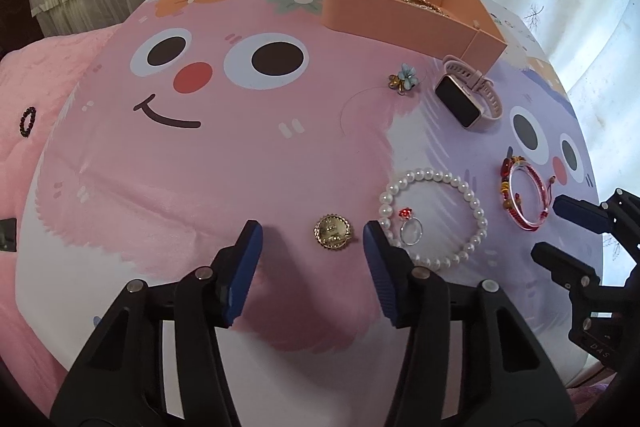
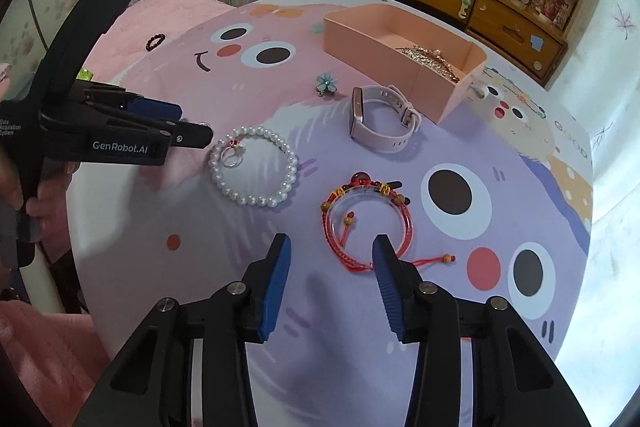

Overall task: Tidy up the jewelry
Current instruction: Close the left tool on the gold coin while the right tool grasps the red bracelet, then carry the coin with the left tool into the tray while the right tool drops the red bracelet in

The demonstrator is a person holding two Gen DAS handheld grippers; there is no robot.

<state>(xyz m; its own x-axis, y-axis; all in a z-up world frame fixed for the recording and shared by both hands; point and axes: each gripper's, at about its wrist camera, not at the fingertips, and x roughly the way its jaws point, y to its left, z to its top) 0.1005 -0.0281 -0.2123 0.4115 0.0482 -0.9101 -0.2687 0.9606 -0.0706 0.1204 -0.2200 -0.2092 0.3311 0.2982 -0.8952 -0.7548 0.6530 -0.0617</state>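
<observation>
Closing evenly should lift both pieces cleanly: the left gripper [image 1: 312,239], half open and empty, straddles the gold pendant [image 1: 332,231] on the mat [image 1: 160,187], while the right gripper [image 2: 330,251], likewise half open, brackets the red bangle's [image 2: 366,215] near rim, box [image 2: 360,35] beyond.

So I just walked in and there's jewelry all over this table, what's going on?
A person holding a gripper in each hand is sorting jewelry into the pink box, which already holds a gold chain. The left gripper is open around a gold pendant; the right gripper is open over a red bangle. Neither grips yet. A pearl bracelet and watch wait.
</observation>
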